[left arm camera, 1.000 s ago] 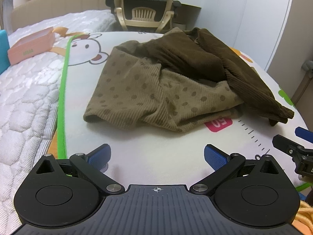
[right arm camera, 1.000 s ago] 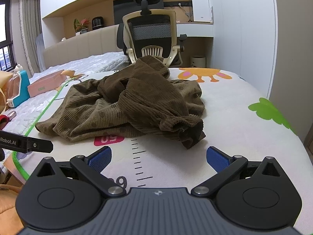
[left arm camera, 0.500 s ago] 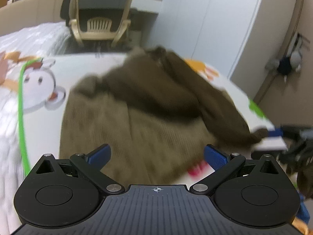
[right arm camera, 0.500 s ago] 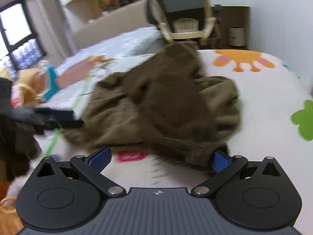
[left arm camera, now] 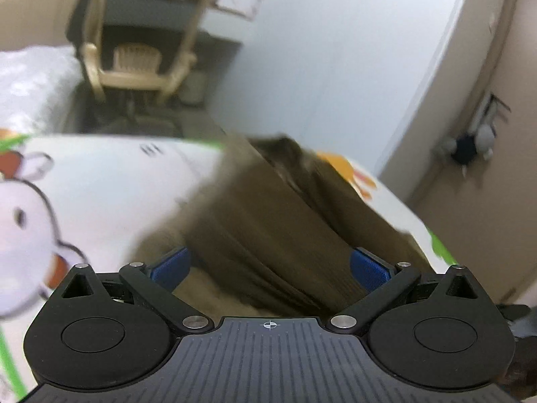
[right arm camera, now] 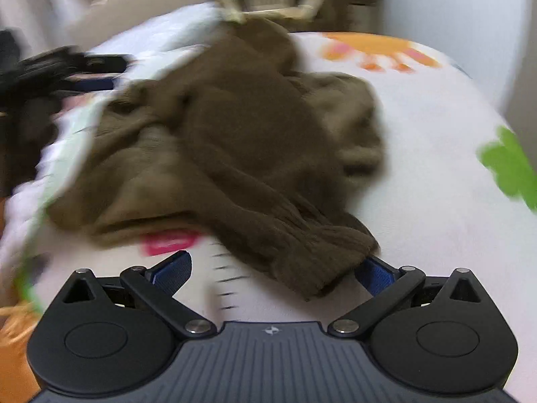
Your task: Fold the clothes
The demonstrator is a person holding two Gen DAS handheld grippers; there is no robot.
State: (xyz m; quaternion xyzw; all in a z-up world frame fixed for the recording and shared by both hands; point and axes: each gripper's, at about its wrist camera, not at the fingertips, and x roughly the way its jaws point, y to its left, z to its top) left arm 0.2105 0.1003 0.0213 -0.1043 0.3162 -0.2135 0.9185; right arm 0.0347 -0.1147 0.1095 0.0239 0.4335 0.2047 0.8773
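A white play mat (left arm camera: 110,181) with cartoon animals, an orange shape and a green leaf print (right arm camera: 510,164) covered the surface. Beyond it stood a cream office chair (left arm camera: 137,53) beside a quilted bed (left arm camera: 30,80), with a pale wardrobe door (left arm camera: 335,50) to the right.

Smeared by motion throughout: brown garment (right arm camera: 241,147) without readable weave or pattern, chair (left arm camera: 141,50) a soft outline. Cut off at left edge, dark blurred hand-held gripper (right arm camera: 50,70). Hidden under cuff (right arm camera: 322,252), tip of right blue pad (right arm camera: 372,273).
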